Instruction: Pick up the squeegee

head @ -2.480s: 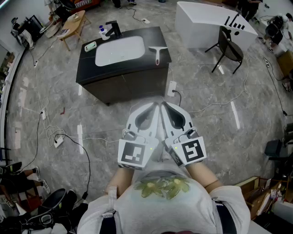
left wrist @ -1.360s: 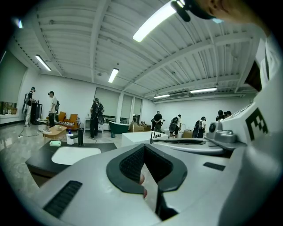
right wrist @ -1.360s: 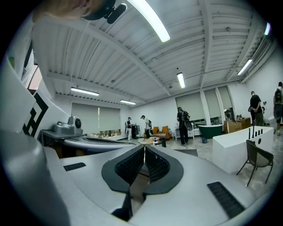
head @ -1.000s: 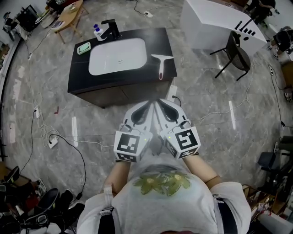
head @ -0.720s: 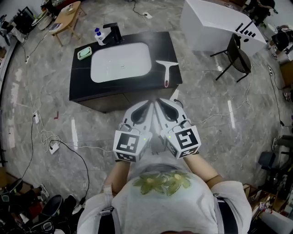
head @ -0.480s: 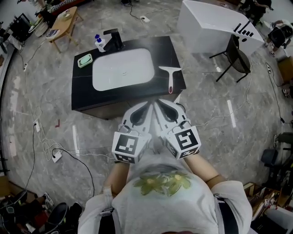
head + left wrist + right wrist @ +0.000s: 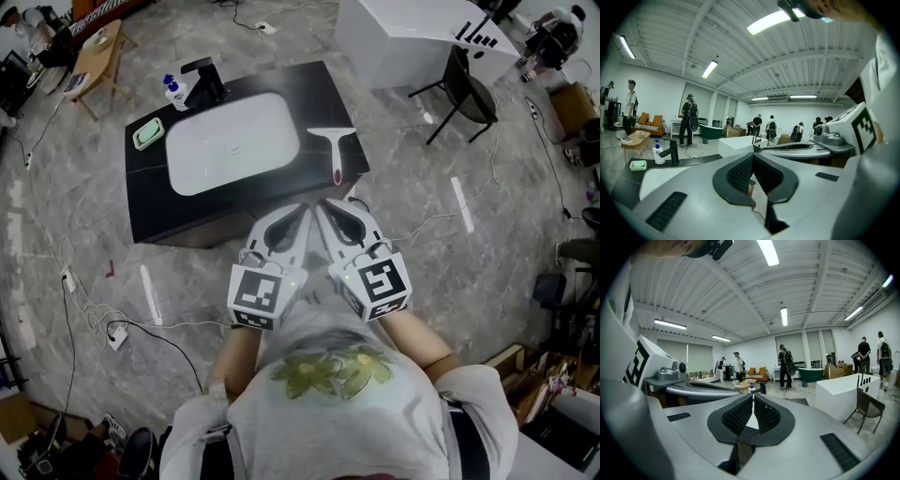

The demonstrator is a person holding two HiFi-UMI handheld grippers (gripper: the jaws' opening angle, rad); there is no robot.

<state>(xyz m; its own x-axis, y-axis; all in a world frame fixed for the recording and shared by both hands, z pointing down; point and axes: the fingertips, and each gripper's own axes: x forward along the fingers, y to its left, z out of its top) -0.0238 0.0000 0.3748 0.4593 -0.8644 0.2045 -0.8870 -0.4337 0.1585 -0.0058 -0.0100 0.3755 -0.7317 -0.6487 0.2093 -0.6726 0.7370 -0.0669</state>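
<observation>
The squeegee (image 7: 335,152) lies flat on the right end of the black table (image 7: 150,206), just right of the white sink basin (image 7: 230,142), with its white blade across the top and its handle running down toward the table's near edge, a red tip at the end. In the head view we hold both grippers side by side low in the middle of the frame, below the table's near edge and apart from the squeegee, their tips leaning toward each other. The left gripper (image 7: 303,208) has its fingers closed together with nothing between them, and its own view shows the dark pads meeting at the tip (image 7: 752,155). The right gripper (image 7: 323,203) is the same, fingers pressed shut and empty (image 7: 753,397). At the upper left of the table we see a black faucet (image 7: 202,80), a soap bottle (image 7: 172,92) beside it and a green soap dish (image 7: 148,134). A dark chair (image 7: 469,94) stands on the grey floor at the upper right
</observation>
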